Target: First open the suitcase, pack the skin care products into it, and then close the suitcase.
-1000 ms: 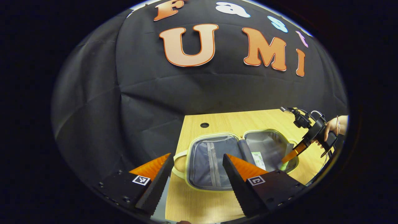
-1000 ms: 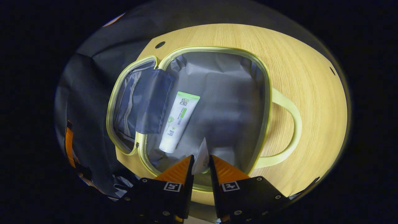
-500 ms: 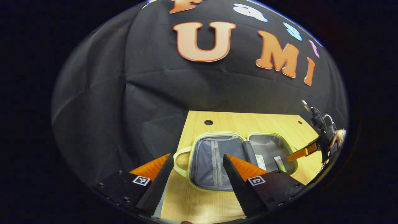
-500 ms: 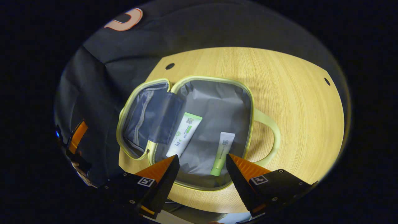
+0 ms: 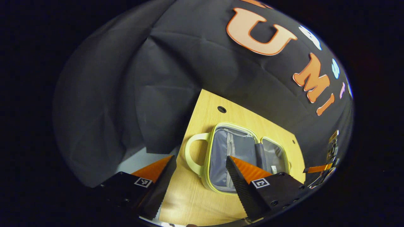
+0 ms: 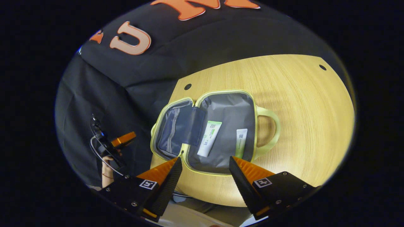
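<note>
The pale-green suitcase lies open flat on the wooden table. On its grey lining rest two skin care tubes: a larger white-and-green tube and a smaller tube, side by side. My right gripper hangs open above the case's near edge, holding nothing. In the left gripper view the open suitcase sits ahead, and my left gripper is open and holds nothing, off the case's handle end. The right gripper shows small at the far right.
A zipped mesh pocket lines the lid half. Looped handles stick out at both ends of the case. A hand holds the left gripper beyond the table's left edge. Small holes mark the tabletop.
My right gripper let go of the small tube inside the suitcase, opened and drew back upward. The left gripper stayed open and swung away, tilting to the left.
</note>
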